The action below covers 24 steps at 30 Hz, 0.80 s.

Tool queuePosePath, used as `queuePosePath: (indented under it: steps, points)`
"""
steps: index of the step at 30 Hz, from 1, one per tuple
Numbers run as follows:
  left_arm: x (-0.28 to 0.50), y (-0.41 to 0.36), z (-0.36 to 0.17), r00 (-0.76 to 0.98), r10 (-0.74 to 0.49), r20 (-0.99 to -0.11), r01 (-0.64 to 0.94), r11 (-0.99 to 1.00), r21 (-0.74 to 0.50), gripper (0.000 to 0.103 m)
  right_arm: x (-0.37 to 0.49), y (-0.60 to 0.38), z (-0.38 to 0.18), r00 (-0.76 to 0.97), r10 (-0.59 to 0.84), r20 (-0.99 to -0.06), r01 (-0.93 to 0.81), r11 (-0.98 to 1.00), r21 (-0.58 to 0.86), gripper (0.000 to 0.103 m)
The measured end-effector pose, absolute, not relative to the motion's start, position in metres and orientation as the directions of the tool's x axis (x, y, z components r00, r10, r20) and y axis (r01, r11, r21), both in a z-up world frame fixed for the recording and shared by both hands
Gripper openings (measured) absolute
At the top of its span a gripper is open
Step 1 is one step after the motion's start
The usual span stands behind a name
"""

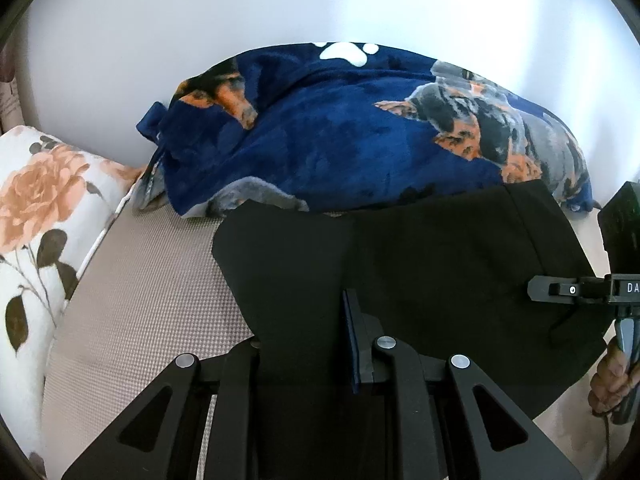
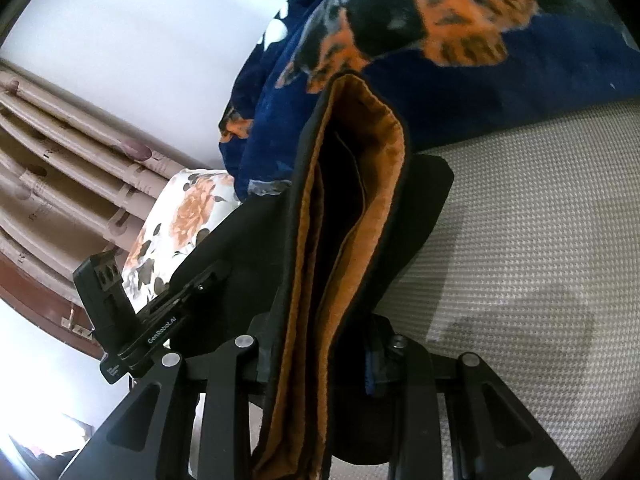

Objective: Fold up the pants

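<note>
Pants, black with an orange lining, hang over the beige mattress. Left gripper clamps one edge; right gripper pinches the folded waistband.

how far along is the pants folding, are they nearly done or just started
Midway, by the look of it. Done: the black pants already lie in doubled layers, their orange lining showing at the open edge. In hand: the left gripper and right gripper are each clamped on the fabric, holding it over the beige mattress. Left: laying it down and making the final fold.
</note>
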State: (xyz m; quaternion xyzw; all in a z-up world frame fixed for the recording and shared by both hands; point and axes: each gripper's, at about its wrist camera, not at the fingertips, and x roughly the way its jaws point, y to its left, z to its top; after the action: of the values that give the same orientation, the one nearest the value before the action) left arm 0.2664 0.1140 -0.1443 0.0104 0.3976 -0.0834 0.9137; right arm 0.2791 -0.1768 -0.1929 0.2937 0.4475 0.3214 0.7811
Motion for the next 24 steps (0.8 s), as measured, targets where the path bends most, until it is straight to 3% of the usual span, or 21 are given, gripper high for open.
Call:
queuePosePath:
  steps: [8,16,24]
  points:
    - [0.266,0.122,-0.158,0.668,-0.126,-0.733,0.133,0.99,-0.049,0.023,0.281,-0.179,-0.203,0.397,0.74,-0.543,-0.214,0.65,0.729,0.028]
    - [0.265,0.131,-0.177,0.674,-0.08,-0.735,0.076,0.996,-0.039,0.042,0.276,-0.169,-0.202,0.428,0.666,-0.611,-0.223,0.733,0.643,0.029]
    - [0.264,0.134,-0.184,0.684,-0.055,-0.727,0.048,0.998,-0.031,0.054,0.265,-0.16,-0.199,0.493,0.573,-0.654,-0.228,0.811,0.539,0.035]
